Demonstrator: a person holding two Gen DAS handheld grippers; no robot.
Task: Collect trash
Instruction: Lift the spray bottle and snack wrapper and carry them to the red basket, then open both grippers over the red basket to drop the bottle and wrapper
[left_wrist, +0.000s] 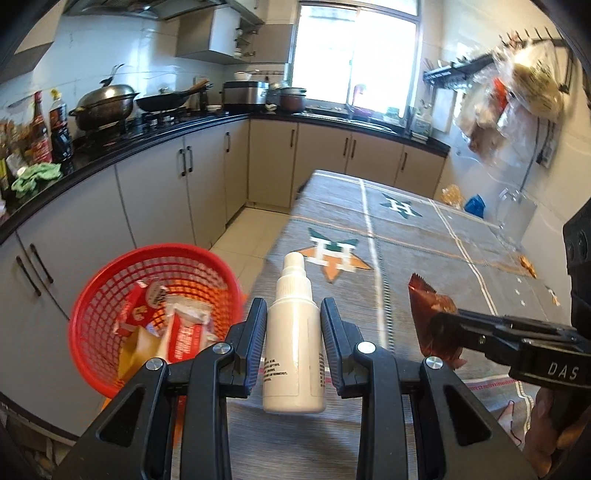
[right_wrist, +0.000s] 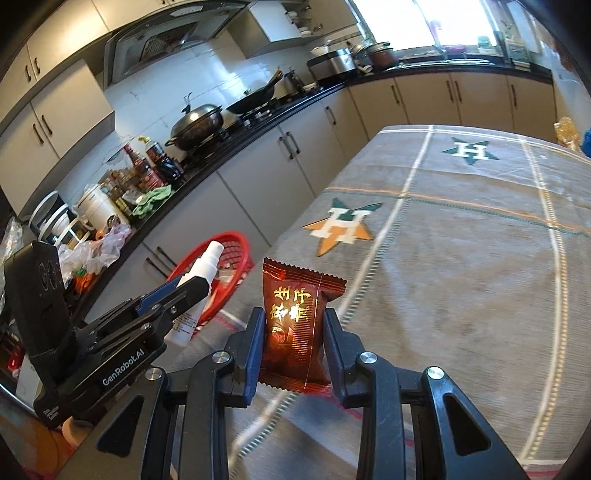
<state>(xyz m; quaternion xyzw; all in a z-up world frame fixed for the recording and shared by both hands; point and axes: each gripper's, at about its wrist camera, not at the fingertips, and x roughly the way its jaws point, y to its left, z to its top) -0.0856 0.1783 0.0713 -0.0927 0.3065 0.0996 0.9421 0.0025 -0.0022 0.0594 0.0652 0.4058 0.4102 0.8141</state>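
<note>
— What have you got in front of you?

— I see a white spray bottle (left_wrist: 293, 339), cap on, printed label on its side, standing upright between my left jaws, lifted off the table (left_wrist: 424, 236). Beside it to the right, a dark red snack packet (right_wrist: 295, 328) with gold characters and crimped ends, also upright, pinched between my right jaws.

— And the basket?

— The red mesh basket (left_wrist: 110, 295) sits left of the bottle, beside the table's edge, already holding red-and-white wrappers (left_wrist: 184, 332).

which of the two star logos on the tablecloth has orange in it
The nearer star logo, closest to the red basket; the far star logo is only green and white.
</note>
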